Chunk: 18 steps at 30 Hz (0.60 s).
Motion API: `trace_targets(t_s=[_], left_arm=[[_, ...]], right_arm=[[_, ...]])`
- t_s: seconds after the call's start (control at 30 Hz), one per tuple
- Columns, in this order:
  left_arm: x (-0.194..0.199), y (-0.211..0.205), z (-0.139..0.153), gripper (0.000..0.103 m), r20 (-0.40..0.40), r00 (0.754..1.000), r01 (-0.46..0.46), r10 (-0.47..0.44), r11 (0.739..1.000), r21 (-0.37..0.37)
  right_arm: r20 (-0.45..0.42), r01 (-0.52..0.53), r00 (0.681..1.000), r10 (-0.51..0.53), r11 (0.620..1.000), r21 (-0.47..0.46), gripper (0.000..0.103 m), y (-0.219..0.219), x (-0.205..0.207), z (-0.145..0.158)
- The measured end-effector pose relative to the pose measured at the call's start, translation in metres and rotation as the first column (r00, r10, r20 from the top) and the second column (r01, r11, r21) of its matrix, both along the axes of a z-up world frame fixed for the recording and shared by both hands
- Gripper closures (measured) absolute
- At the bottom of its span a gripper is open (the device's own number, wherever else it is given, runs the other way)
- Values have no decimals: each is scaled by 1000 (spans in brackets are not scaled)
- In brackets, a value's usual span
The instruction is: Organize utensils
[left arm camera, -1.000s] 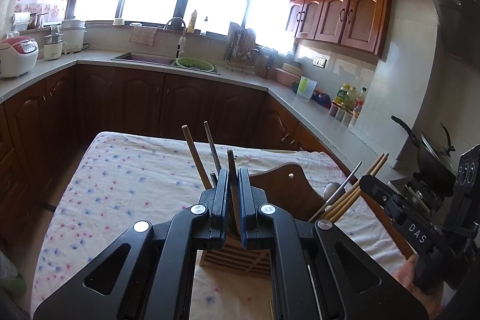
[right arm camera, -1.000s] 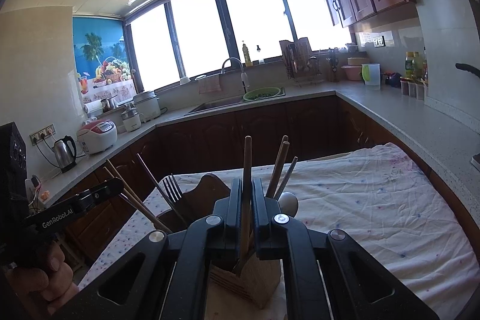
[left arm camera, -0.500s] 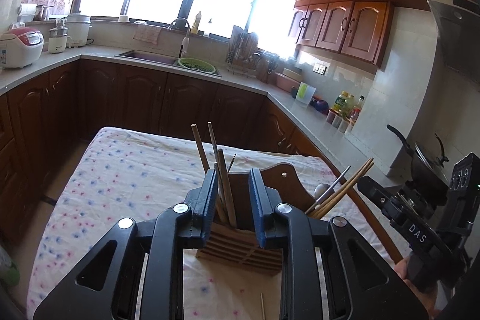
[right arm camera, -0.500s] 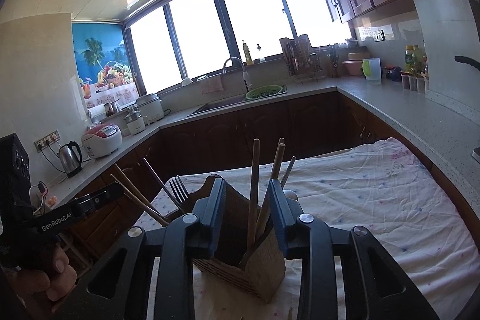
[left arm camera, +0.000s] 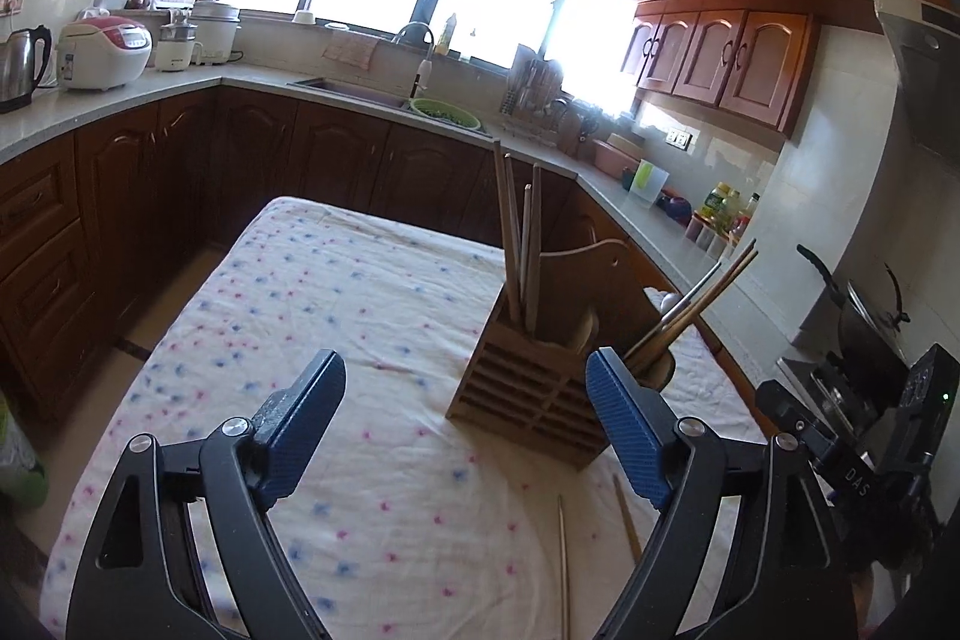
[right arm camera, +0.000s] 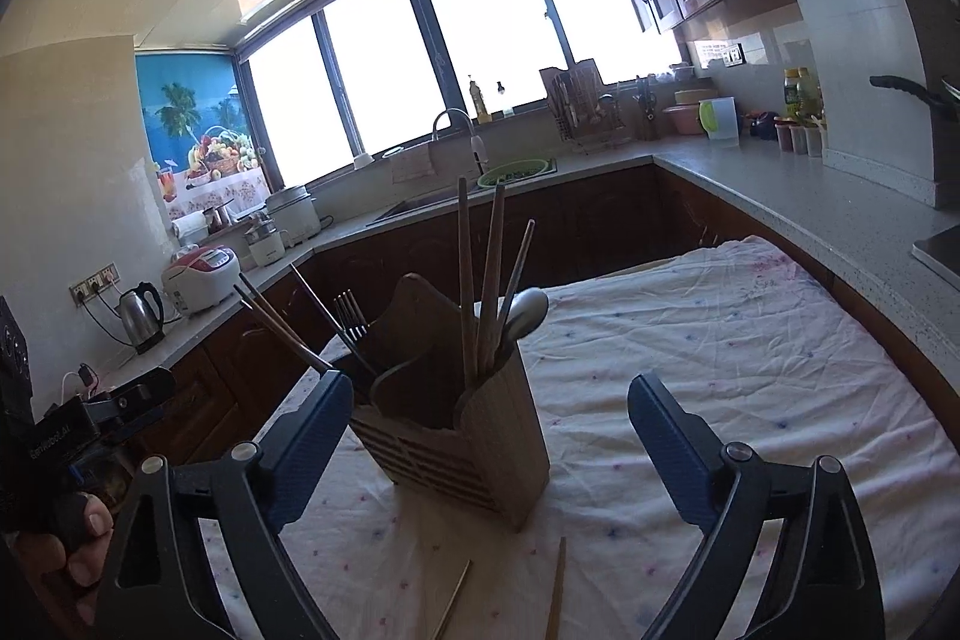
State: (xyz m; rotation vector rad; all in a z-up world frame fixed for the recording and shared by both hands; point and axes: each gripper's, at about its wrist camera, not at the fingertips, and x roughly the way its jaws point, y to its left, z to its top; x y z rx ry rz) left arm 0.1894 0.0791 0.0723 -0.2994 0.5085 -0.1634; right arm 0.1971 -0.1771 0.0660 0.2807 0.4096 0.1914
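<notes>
A slatted wooden utensil holder (left arm camera: 534,388) (right arm camera: 462,436) stands on the cloth-covered table (left arm camera: 336,316). Several wooden chopsticks (left arm camera: 521,244) (right arm camera: 480,280) stand upright in one compartment. More chopsticks (left arm camera: 690,310), a fork (right arm camera: 351,310) and a spoon (right arm camera: 528,310) lean in other compartments. Two loose chopsticks (left arm camera: 564,562) (right arm camera: 558,586) lie on the cloth in front of the holder. My left gripper (left arm camera: 465,400) is open and empty, pulled back from the holder. My right gripper (right arm camera: 489,430) is open and empty, on the holder's other side.
A wooden chair back (left arm camera: 582,274) rises just behind the holder. Dark cabinets and a counter (left arm camera: 180,100) with a rice cooker, kettle and sink run around the table. A stove with a pan (left arm camera: 864,316) is at the right.
Both grippers, shut on chopsticks over the holder a second ago, have opened wide and drawn back. The chopsticks now stand in the holder.
</notes>
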Motion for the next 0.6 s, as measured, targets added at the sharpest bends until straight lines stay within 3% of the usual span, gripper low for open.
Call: trace_targets(t_s=[0.27, 0.6], left_arm=[[-36, 6, -20, 19, -51, 998, -23, 22, 1000, -7], [-78, -1, -23, 19, -38, 999, -17, 18, 999, 27]], right_arm=[[-67, -13, 998, 16, 999, 49, 8, -5, -40, -22], [-30, -35, 999, 36, 999, 33, 5, 5, -88, -18]])
